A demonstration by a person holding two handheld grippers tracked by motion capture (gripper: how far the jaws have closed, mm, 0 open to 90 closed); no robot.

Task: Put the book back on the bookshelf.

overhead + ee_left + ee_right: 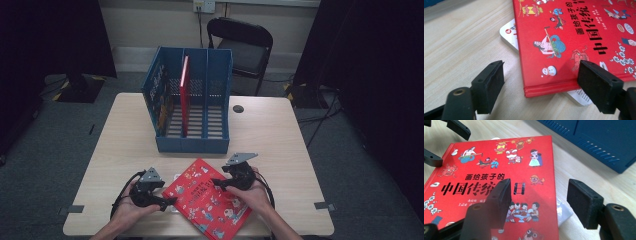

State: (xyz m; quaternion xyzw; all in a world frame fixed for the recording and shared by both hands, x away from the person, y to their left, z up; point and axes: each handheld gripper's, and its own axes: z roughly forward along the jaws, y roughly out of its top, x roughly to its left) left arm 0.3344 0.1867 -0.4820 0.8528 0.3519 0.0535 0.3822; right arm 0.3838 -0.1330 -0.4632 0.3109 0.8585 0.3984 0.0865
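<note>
**Two books filed, red one not yet picked up**

Blue file rack (pixel 192 142) stands at the middle of the table (pixel 280 130), three slots open toward the person. Left slot already has a book with an illustrated cover (pixel 159 95) leaning against the outer wall; a thin red book (pixel 184 95) stands upright at the divider between left and middle slot. So part of the filing looks done.

Left to do: the big red picture book (pixel 207 202) lies flat on the table at the near edge, in front of the rack and apart from it. Under it sits a white book or booklet (pixel 510 33), its corners poking out past the red cover (another one to file, probably).

Left tool (pixel 165 202) sits at the red book's left corner, jaws apart with the spine corner between them, pads not pressing on it. Right tool (pixel 217 184) is at the book's right edge, jaws also apart, one jaw over the cover, the other over bare table; no grip there either.

My read: roughly midway. The lift, the stand-up and the slot insertion all remain, then the white one.
</note>
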